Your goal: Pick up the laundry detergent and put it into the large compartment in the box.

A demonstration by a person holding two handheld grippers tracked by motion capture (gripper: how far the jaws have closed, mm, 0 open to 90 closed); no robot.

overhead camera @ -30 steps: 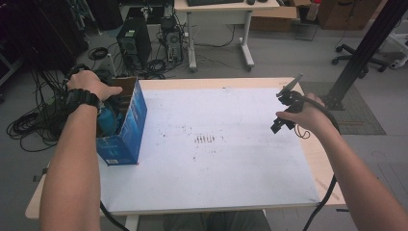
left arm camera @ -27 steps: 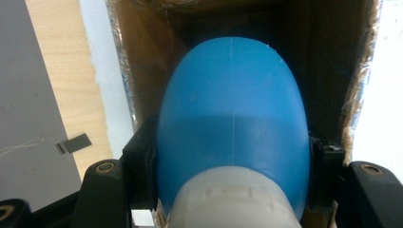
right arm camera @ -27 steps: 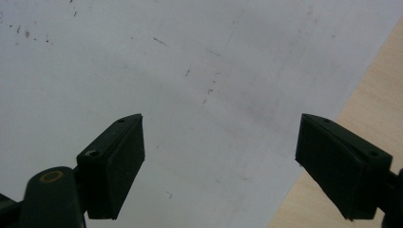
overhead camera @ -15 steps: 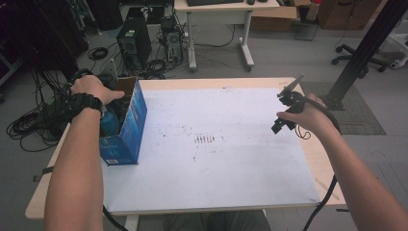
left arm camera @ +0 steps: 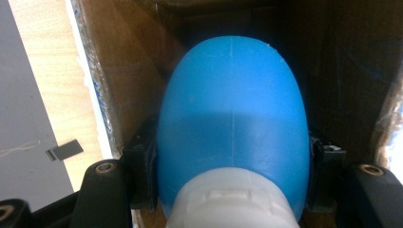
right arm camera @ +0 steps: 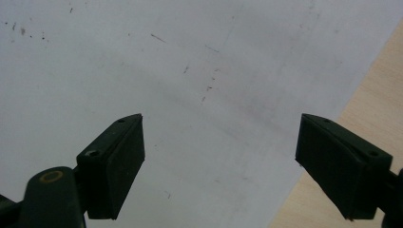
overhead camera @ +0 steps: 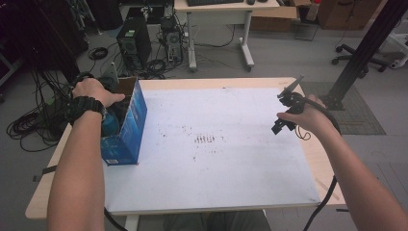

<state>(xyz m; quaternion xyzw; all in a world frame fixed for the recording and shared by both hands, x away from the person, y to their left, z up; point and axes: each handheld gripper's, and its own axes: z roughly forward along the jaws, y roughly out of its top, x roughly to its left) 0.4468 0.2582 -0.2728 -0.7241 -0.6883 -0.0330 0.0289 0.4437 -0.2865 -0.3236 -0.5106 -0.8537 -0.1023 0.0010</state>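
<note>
Left gripper [left arm camera: 233, 190] clamped on blue bottle [left arm camera: 233, 118], jaws pressing both sides just above white cap [left arm camera: 231, 199]. Bottle sits down inside blue cardboard box [overhead camera: 132, 125] at table's [overhead camera: 250, 83] left edge. Keep squeeze firm; smooth round plastic likely slips. Lift straight up, clear of brown box walls. Right gripper [right arm camera: 221, 161] hovers with jaws wide apart, nothing between them, over white sheet [overhead camera: 226, 159]; hold it there, out of path.

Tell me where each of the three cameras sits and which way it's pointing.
High view: above the person's side, facing forward and down on the table; both forearms enter from below.
Left gripper view: on the left gripper, looking into the cardboard box; its jaws clamp a blue bottle.
Right gripper view: on the right gripper, facing the white sheet, jaws open.
Shared: high and left views show the box.
</note>
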